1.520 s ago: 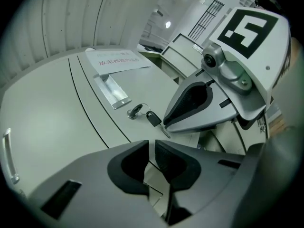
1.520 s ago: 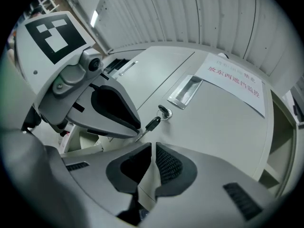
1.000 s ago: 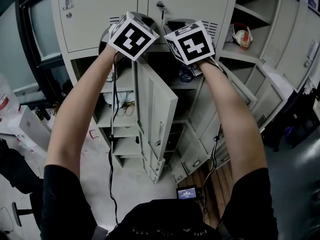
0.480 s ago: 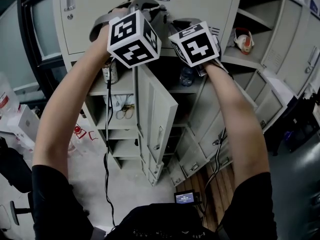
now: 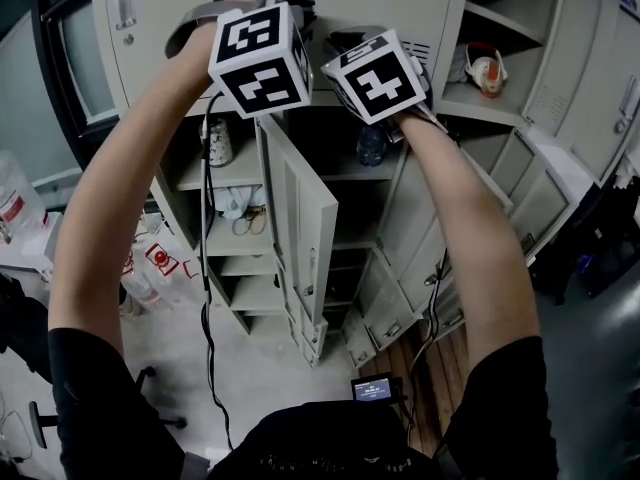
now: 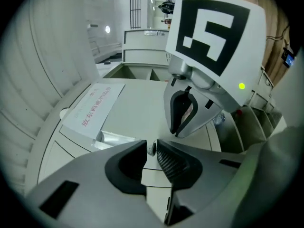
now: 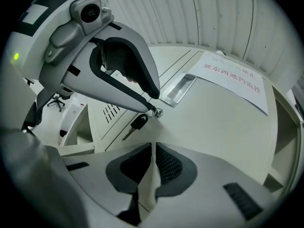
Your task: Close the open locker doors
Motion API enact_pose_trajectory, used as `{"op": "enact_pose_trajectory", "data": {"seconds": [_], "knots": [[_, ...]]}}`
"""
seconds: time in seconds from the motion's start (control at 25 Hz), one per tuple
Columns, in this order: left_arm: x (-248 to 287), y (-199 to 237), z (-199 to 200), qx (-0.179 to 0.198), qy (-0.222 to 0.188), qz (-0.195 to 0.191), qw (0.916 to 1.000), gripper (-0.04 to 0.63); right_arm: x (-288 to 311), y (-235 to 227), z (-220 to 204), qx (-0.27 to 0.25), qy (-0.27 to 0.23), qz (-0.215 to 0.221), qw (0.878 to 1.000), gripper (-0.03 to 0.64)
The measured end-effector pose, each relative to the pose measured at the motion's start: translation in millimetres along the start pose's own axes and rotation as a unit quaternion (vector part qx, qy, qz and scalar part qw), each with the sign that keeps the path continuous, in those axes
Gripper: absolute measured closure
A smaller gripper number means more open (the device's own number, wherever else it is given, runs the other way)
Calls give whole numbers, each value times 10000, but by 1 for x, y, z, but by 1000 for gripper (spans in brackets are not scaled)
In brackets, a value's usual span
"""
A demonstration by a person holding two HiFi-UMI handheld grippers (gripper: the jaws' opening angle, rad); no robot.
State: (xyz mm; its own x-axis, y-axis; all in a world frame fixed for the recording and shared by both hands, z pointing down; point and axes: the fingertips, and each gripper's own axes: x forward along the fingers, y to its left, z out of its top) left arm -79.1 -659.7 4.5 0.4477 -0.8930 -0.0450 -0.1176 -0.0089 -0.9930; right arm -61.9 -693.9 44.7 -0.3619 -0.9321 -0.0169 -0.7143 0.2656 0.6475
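Both grippers are raised against the closed upper locker door (image 6: 137,99). My left gripper (image 6: 152,147) has its tips on either side of the small lock knob (image 7: 157,112) on that door, and its jaws are opening, with a narrow gap showing. A black-headed key (image 7: 138,122) hangs just below the lock. My right gripper (image 7: 153,146) is shut and empty, close beside the left one. Below them a tall locker door (image 5: 305,218) stands open, edge towards me. More open doors (image 5: 425,253) hang at the lower right.
A white label (image 6: 92,107) and a recessed handle (image 7: 178,91) sit on the upper door. Open shelves hold a cup (image 5: 217,143), a bottle (image 5: 371,148) and a red-and-white item (image 5: 487,71). Boxes (image 5: 150,268) lie on the floor at left. Cables hang from both arms.
Both grippers have risen from in front of the open door to the upper door. The left one moved farther up, to the lock.
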Motion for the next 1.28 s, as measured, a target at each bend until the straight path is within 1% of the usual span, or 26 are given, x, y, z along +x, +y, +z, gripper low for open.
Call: {"op": "enact_pose_trajectory", "data": {"seconds": [0.12,0.24,0.4,0.48,0.56,0.64,0.72,0.8,0.88,0.96,1.04,1.12,1.28], "knots": [[7,-1,-4,-86,189,-55,9998,522,1,5,0,37,-18,151,9999,565],[12,-3,-7,-187,321,-95,9993,542,1,10,-3,103,16,308,9995,565],[14,-3,-7,-568,372,-68,9977,549,1,9,-5,75,22,361,9993,565],[14,-1,-7,-831,389,-39,9958,551,0,6,-4,83,1,377,9993,565],[14,0,-7,-1175,358,16,9924,554,-2,5,-5,99,0,442,9990,565],[14,1,-7,-1591,321,72,9867,555,-3,3,-7,64,28,488,9988,565],[14,2,-8,-2060,287,129,9781,555,-5,-2,-10,41,58,495,9987,565],[14,3,-9,-2588,257,164,9655,555,-9,-9,-12,8,71,459,9989,565],[13,4,-8,-3130,242,171,9493,555,-13,-19,-14,-45,68,387,9992,565],[11,6,-9,-3559,276,221,9339,555,-17,-25,-17,-54,86,364,9993,565],[10,7,-10,-4000,291,287,9156,555,-21,-31,-20,-106,109,319,9994,565],[9,11,-10,-4530,190,346,8906,555,-23,-34,-23,-168,151,307,9993,565],[7,14,-11,-5464,-61,438,8363,555,-20,-30,-30,-147,278,430,9986,565]]}}
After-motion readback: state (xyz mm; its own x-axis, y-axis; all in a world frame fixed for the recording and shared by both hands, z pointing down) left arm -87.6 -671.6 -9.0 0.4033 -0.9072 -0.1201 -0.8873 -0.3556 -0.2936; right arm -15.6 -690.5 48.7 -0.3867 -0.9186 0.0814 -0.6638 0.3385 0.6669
